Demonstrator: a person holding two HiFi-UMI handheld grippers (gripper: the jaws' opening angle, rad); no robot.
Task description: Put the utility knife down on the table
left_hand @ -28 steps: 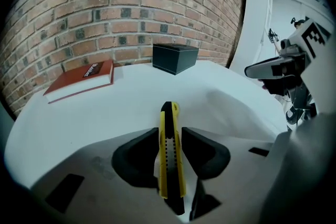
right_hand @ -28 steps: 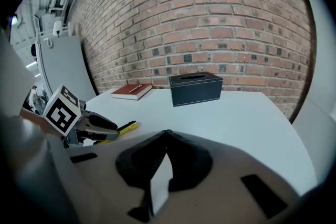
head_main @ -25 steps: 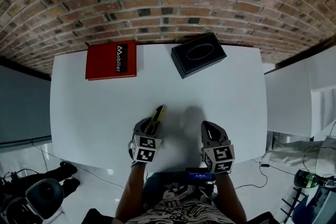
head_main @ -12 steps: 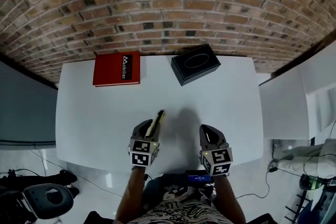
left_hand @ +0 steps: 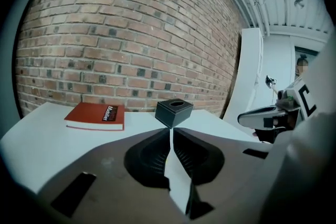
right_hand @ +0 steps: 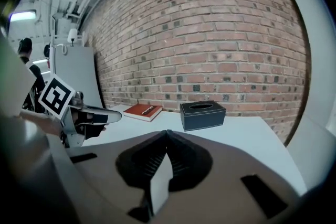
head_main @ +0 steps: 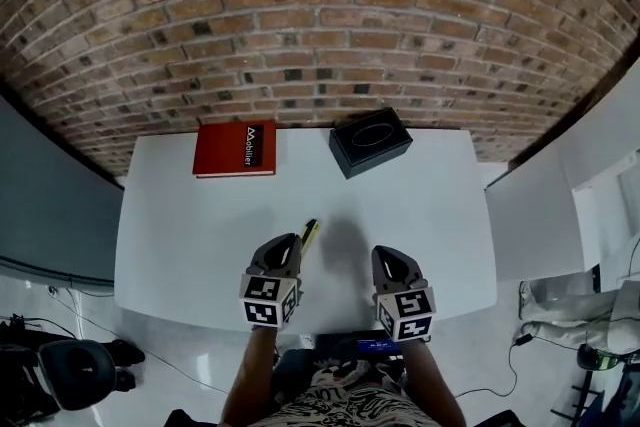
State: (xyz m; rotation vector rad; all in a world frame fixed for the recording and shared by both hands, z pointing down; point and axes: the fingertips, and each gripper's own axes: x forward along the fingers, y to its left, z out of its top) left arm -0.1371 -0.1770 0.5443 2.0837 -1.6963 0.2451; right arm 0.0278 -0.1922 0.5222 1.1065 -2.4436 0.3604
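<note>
Head view: left gripper [head_main: 289, 247] jaws clamp knife [head_main: 310, 233], blade end toward 1 o'clock; right gripper [head_main: 385, 255] jaws closed, empty.

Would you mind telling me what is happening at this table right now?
A person holds a gripper in each hand over the near edge of the white table. The yellow utility knife appears to lie on the table just past the left gripper, whose jaws are together on nothing. The right gripper is shut and empty too. A red book and a black tissue box sit at the far edge.
</note>
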